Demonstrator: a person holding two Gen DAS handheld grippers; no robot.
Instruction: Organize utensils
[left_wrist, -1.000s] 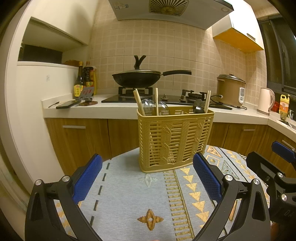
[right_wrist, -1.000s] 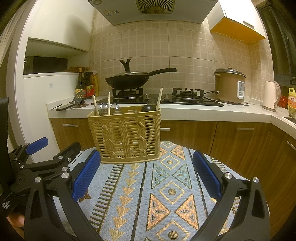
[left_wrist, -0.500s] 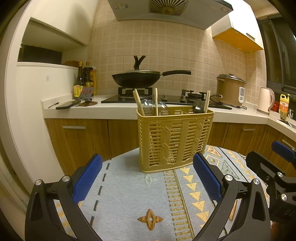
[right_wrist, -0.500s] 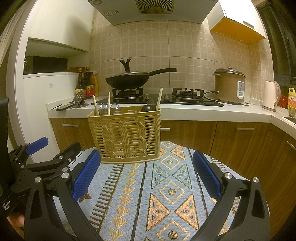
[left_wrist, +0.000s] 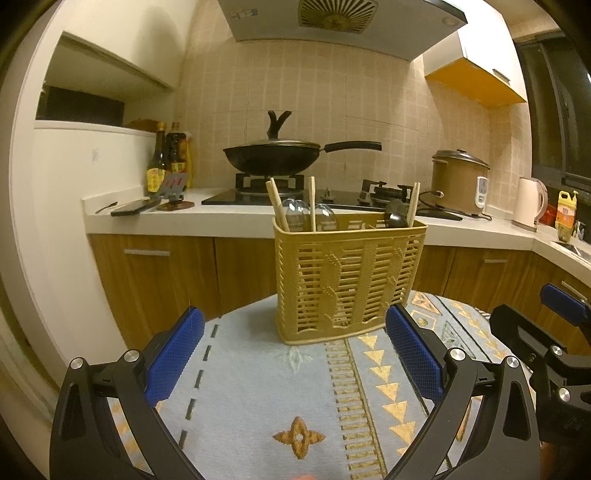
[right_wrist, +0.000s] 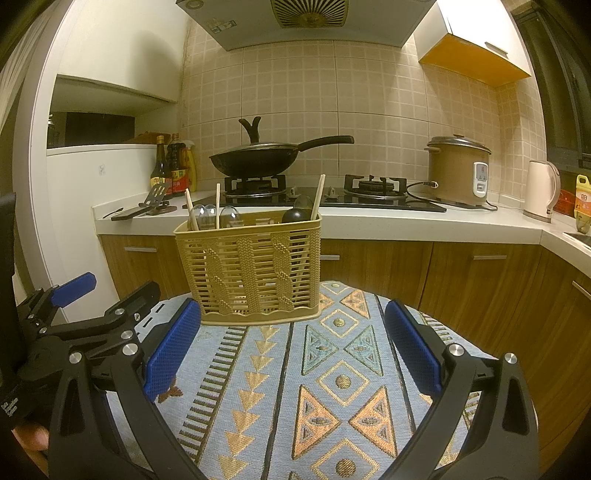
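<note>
A tan slatted utensil basket (left_wrist: 347, 280) stands upright on a patterned tablecloth (left_wrist: 280, 398); it also shows in the right wrist view (right_wrist: 251, 269). Wooden chopsticks (left_wrist: 277, 205), clear spoons (left_wrist: 295, 214) and a dark spoon (left_wrist: 396, 218) stick up out of it. My left gripper (left_wrist: 293, 360) is open and empty, just in front of the basket. My right gripper (right_wrist: 291, 354) is open and empty, in front and to the right of the basket. Each gripper shows at the edge of the other's view.
Behind the table runs a counter (right_wrist: 406, 221) with a wok (right_wrist: 258, 158) on a gas hob, a rice cooker (right_wrist: 458, 170), a kettle (right_wrist: 541, 190), sauce bottles (left_wrist: 162, 162) and a phone (left_wrist: 133, 208). Wooden cabinets (right_wrist: 443, 273) stand below.
</note>
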